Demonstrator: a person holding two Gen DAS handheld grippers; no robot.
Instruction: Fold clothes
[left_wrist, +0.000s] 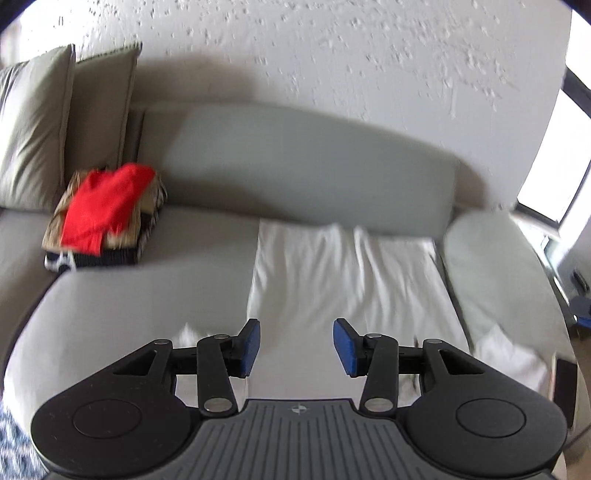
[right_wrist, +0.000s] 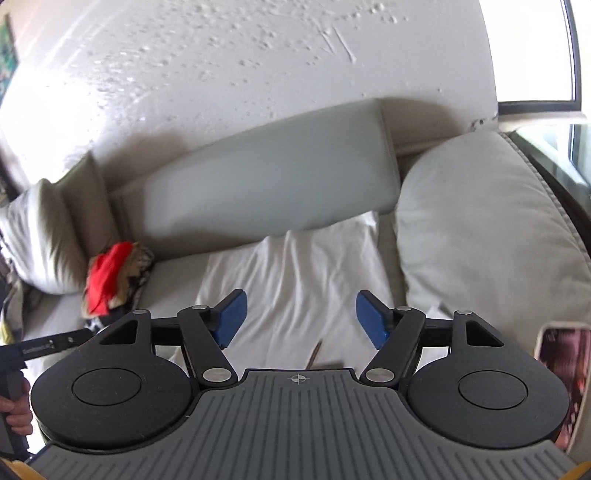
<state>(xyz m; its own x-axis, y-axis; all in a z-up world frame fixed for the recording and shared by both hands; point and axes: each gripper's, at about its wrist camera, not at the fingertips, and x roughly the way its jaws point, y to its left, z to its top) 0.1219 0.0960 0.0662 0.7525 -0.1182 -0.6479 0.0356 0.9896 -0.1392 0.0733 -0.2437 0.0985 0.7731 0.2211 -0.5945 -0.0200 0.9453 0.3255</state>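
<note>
White cloth (left_wrist: 347, 280) fills the frame centre ahead of your left gripper (left_wrist: 296, 347) and right gripper (right_wrist: 300, 319), both spread and empty.

A spread garment (left_wrist: 351, 280) lies centre-frame on the sofa seat (left_wrist: 147, 295); a clothes pile (left_wrist: 107, 218) sits left, before two cushions (left_wrist: 33, 125).
</note>
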